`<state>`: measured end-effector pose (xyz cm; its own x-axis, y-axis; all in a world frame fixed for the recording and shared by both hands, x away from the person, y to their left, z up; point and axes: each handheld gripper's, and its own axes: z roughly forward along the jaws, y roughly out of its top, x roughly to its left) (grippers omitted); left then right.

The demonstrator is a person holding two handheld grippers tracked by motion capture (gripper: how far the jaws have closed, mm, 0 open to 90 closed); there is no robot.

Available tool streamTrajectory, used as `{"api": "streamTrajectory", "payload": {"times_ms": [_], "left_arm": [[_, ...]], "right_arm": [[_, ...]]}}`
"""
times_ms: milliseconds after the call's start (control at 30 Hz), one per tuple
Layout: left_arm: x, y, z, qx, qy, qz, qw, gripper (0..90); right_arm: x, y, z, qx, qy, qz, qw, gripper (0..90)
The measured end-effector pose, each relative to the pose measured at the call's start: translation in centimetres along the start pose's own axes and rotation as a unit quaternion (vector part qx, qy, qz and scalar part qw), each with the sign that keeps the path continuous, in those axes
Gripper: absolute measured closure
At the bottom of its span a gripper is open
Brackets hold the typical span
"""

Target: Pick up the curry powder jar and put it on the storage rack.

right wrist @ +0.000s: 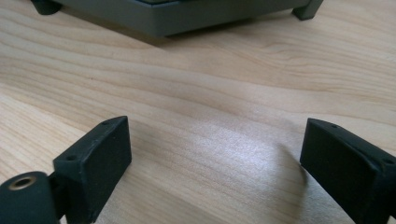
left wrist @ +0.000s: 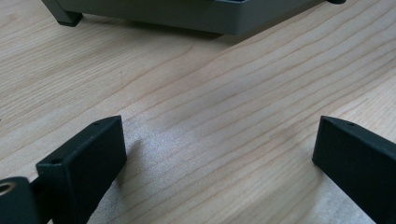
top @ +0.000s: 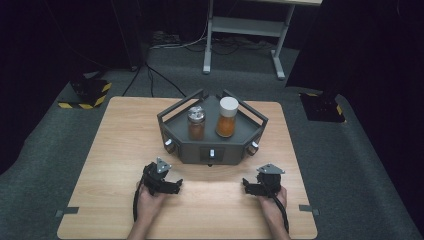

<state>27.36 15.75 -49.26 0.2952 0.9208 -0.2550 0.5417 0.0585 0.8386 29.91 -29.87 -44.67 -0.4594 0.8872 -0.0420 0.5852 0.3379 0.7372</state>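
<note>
Jars on a dark grey rack point(top: 212, 150): the rack stands mid-table on the wooden table point(top: 115, 150), toward its far edge, a low railed stand with angled sides. On its top deck, a metal-capped jar point(top: 196, 123) at left and a taller white-capped jar point(top: 227, 117) at right, both upright with amber contents, just beside each other, not touching. Railing runs round the deck's far and side edges. Left gripper point(top: 172, 184) rests low on the table, near the rack's front left, held in the person's left hand point(top: 149, 200); its jaws stand wide apart, nothing between them, bare wood below point(left wrist: 219, 140). Right gripper point(top: 248, 186) mirrors it at front right, in the right hand point(top: 274, 200), jaws likewise wide and empty point(right wrist: 215, 149). Both gripper views show the rack's base and feet just ahead. Open tabletop lies between the grippers and to either side; near table edge sits close behind the wrists.
</note>
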Motion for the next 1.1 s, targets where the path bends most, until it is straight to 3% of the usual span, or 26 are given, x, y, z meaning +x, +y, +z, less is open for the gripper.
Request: {"api": "streamTrajectory", "payload": {"times_ms": [167,1100], "left_arm": [[-0.03,-0.03,-0.01,0.0,0.001,0.0,1.0,2.9],[-0.04,-0.04,-0.01,-0.001,0.001,-0.001,1.0,3.0]], "right_arm": [[-0.61,0.21,0.15,0.005,0.003,0.008,0.9999,6.1],[-0.6,0.21,0.16,0.006,0.003,0.008,0.9999,6.0]]}}
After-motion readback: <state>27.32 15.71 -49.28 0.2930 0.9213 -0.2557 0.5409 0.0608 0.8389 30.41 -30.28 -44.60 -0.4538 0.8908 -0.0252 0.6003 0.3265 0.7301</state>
